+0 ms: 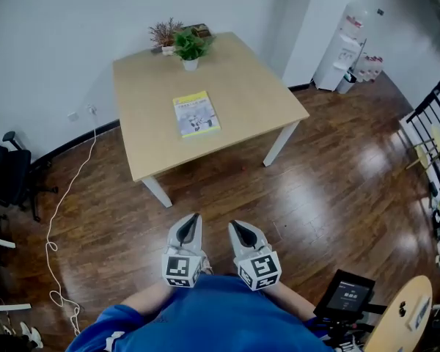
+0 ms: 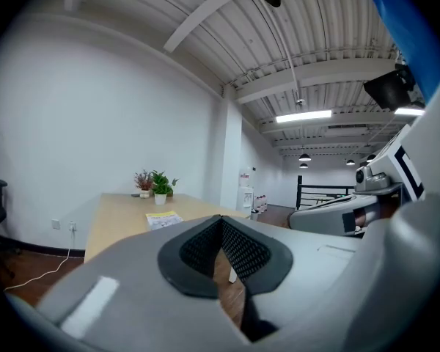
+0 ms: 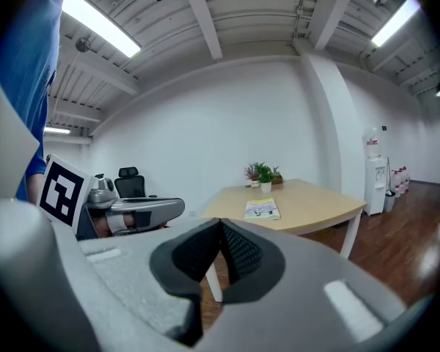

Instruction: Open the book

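Pale table (image 1: 249, 86) bears shut book (image 1: 196, 114), white pot (image 1: 190, 64) holding plant (image 1: 189, 45); left gripper (image 1: 195, 217), right gripper (image 1: 234, 224) closed, empty.

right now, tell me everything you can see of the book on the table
The book is a thin, paperback-looking volume with a yellow-bordered cover carrying a pale printed picture. It is closed and lies flat, cover up, near the middle of the light wooden table, roughly square with its edges. Only the table touches it.
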`<state>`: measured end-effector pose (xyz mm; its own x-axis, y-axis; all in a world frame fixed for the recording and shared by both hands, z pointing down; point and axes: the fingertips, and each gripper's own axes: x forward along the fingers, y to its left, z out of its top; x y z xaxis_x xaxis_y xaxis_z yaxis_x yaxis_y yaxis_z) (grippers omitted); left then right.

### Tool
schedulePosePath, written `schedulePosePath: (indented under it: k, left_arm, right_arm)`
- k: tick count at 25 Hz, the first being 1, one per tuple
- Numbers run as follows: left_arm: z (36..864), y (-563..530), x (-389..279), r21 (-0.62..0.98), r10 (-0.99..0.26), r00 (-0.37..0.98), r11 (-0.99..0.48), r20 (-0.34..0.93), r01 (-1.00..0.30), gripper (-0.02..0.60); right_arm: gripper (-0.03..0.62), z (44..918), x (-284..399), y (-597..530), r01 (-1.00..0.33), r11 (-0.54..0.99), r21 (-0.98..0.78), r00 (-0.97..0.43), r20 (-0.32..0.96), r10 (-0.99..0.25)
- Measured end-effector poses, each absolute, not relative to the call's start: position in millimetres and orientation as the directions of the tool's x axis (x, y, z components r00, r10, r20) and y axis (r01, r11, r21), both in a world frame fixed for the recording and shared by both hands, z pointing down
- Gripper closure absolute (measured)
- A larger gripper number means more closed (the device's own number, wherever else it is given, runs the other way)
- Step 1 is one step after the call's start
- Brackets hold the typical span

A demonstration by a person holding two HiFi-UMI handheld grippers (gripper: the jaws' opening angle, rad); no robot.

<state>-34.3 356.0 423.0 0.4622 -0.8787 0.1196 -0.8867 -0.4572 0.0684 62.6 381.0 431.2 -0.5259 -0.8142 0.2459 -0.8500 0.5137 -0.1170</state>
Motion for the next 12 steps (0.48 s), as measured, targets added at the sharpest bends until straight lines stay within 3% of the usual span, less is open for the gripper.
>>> schedulePosePath:
  k: [12]
  left_arm:
    - [431, 269, -77, 0.079, -0.887, 0.443, -0.436, 0.130, -0.896, 0.574]
  right_arm:
    - [0.591, 436, 21, 285, -0.842, 0.524, -0.124, -0.538, 0.248, -0.806]
